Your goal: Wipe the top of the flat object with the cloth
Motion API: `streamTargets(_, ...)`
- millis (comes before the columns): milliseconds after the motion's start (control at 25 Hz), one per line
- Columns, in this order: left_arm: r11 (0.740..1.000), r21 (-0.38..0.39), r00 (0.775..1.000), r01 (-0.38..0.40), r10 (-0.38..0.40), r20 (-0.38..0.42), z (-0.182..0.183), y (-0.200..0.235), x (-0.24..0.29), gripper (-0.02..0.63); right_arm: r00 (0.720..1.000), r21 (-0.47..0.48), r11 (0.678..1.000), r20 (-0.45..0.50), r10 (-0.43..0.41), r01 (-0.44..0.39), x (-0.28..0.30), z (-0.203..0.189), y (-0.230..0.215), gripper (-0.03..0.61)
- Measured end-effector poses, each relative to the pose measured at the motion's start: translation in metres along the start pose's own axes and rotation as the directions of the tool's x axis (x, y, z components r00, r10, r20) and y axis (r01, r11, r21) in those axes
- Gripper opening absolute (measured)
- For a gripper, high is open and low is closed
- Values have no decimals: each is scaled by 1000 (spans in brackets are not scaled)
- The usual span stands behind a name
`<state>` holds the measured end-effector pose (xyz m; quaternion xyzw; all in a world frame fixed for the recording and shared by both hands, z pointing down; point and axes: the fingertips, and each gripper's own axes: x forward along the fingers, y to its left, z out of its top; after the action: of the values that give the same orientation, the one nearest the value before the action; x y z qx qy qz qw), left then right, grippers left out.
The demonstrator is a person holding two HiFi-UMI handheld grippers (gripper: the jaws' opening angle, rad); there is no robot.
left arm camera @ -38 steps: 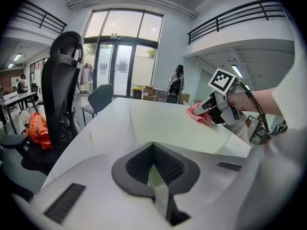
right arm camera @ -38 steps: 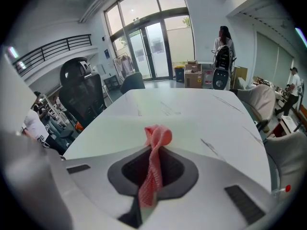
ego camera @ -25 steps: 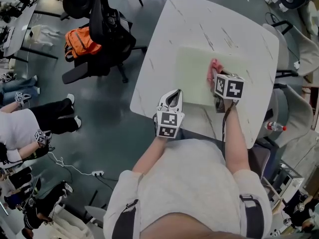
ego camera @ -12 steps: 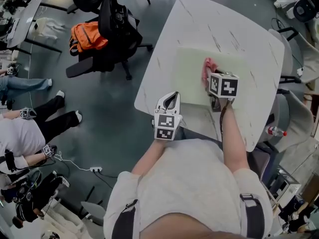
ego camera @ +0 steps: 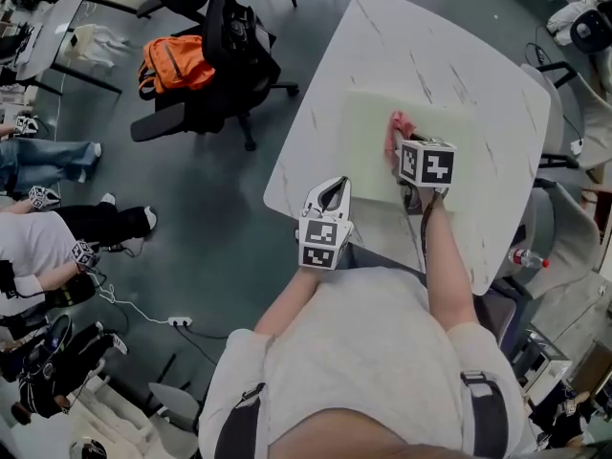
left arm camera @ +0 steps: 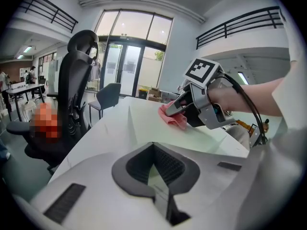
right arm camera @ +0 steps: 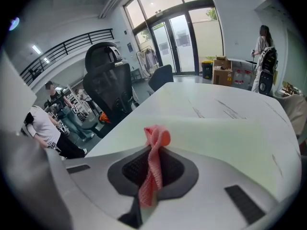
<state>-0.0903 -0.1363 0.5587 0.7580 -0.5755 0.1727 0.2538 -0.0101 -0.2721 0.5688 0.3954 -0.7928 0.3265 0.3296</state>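
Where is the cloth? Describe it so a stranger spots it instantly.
On the white marbled table lies a pale green flat sheet. On that sheet, the right hand-held gripper is shut on a small crumpled cloth. It is the only pink thing on the tabletop.

The cloth (ego camera: pixel 394 130) is salmon pink with a fine checked weave, the flat object (ego camera: pixel 368 151) is pale green, and the tabletop (ego camera: pixel 402 55) is white with thin dark grey veins. The left claw (ego camera: pixel 335 187) and right claw (left arm camera: pixel 175 110) are light grey with dark grey ribbed pads and black-and-white square markers. The backpack (ego camera: pixel 177 62) is orange, the chair (ego camera: pixel 229 41) black and the floor (ego camera: pixel 191 237) dark grey-green.
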Motion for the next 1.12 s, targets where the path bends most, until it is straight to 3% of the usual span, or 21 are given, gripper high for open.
streamTargets(600,1000,-7,1000,19,-19,-3,-1,1,-4,12,991,-99,987,-37,126,-129,32,10,87,29)
streamTargets(1120,999,-38,1000,22,-21,4,-6,5,-10,12,989,-102,984,-33,142,-144,34,6,102,29)
